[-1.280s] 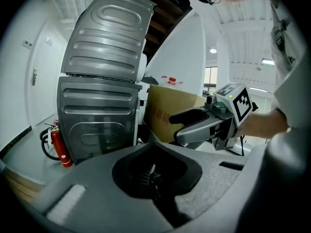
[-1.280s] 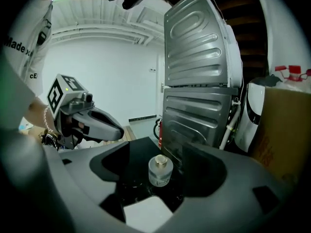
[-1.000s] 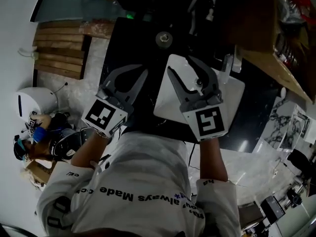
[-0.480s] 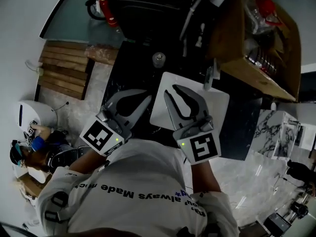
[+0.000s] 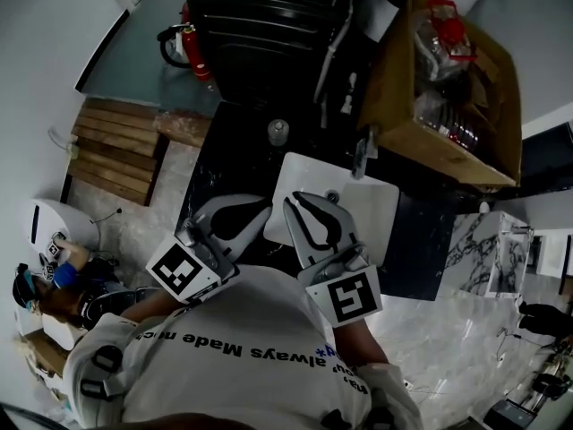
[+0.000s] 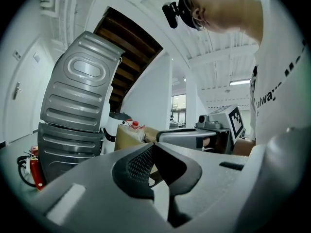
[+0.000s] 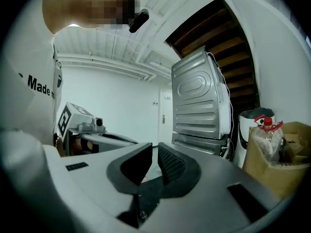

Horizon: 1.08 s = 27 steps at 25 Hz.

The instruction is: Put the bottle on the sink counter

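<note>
**Inspector A:** Where do we find the bottle?

**Inspector B:** We record a round, capped item on the dark worktop (image 5: 228,159), just beyond the rear left corner of the sink (image 5: 372,213). It reads as the bottle (image 5: 278,130) seen from above, upright, though we cannot confirm this. Red-capped bottles (image 5: 445,21) also lie in a cardboard box (image 5: 421,141) beyond the sink's right rear.

**Inspector A:** And the fingers?

**Inspector B:** The left gripper (image 5: 266,207), just left of the sink, has its fingers (image 6: 141,164) clenched tip to tip on nothing. The right gripper (image 5: 293,201) overlaps the sink's left rim. Its fingers (image 7: 170,166) have just been closing and stand all but together, with nothing between them. Both grippers are clear of the bottle.
</note>
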Available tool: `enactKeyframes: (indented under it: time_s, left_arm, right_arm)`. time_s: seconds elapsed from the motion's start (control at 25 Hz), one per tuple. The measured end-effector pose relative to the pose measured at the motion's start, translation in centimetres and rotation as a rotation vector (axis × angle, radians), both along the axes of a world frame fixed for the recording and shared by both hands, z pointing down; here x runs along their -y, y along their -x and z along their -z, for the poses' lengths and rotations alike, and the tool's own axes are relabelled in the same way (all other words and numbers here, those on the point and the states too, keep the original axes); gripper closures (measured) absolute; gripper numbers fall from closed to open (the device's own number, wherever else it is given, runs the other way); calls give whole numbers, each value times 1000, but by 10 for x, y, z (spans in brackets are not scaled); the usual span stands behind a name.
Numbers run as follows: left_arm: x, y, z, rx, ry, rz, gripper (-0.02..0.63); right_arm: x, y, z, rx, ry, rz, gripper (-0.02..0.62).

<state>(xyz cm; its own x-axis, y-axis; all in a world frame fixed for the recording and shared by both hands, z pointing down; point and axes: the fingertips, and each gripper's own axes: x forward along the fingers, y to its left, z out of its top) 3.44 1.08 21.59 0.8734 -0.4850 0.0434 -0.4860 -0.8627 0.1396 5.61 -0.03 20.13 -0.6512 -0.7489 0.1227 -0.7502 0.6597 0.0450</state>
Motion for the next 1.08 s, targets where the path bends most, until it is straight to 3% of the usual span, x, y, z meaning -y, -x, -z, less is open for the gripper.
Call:
enactKeyframes:
  time_s: [0.6, 0.84, 1.08]
  left_arm:
    - [-14, -2, 8, 4, -63, -19, 603]
    - [-17, -6, 9, 4, -8, -12, 603]
    - [-14, -8, 9, 7, -28, -15, 601]
  right_arm:
    - [-17, -7, 8, 2, -10, -32, 577]
    - [-18, -8, 9, 0, -17, -30, 578]
    - [-15, -10, 8, -3, -12, -29, 578]
